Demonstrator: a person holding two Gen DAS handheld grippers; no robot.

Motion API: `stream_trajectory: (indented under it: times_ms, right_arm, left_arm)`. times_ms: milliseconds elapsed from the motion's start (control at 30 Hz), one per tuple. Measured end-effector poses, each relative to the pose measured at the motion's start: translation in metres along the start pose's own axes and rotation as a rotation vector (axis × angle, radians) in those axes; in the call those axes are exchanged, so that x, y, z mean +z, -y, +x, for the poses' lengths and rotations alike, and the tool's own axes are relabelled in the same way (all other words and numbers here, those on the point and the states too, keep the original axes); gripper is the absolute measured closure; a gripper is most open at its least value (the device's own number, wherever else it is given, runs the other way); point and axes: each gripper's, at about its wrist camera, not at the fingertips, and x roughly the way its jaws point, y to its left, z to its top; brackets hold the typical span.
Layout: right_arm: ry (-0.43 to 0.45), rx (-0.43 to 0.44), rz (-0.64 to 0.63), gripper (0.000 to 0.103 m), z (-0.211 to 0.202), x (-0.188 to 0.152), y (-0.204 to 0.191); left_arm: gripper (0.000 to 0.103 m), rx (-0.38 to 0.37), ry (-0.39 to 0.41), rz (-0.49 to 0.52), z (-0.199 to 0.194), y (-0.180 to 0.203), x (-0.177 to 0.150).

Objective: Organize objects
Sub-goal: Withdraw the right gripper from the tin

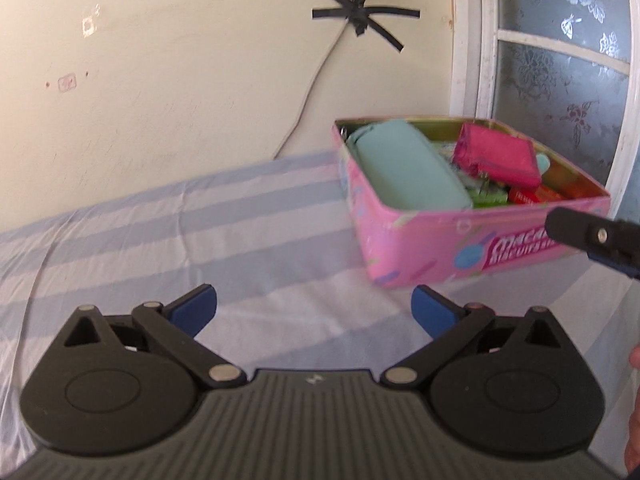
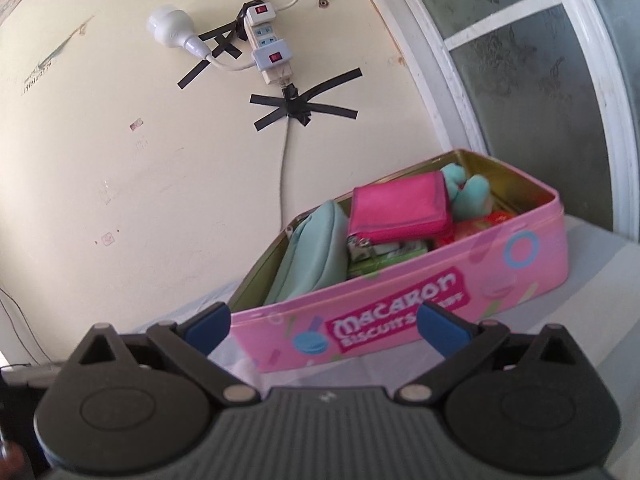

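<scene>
Striped sheet (image 1: 248, 216) bears a full pink tin (image 2: 400, 312); both grippers (image 1: 314, 306) (image 2: 324, 322) released, empty.

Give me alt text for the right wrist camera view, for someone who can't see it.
An open pink biscuit tin sits on a striped cloth against a cream wall, holding a teal pouch, a pink wallet and other small items. The right tool is in front of it, open and empty.
</scene>
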Motion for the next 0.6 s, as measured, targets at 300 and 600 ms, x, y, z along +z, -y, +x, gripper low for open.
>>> stream_trajectory:
  times_ms: [300, 600]
  right_arm:
    - [-0.036, -0.059, -0.03, 0.0, 0.008, -0.026, -0.02]
    - [-0.056, -0.114, -0.073, 0.0, 0.014, -0.038, -0.033]
  left_arm:
    - [0.0, 0.032, -0.107, -0.01, 0.013, -0.008, -0.028]
    - [0.0, 0.066, -0.114, 0.027, 0.012, -0.004, -0.04]
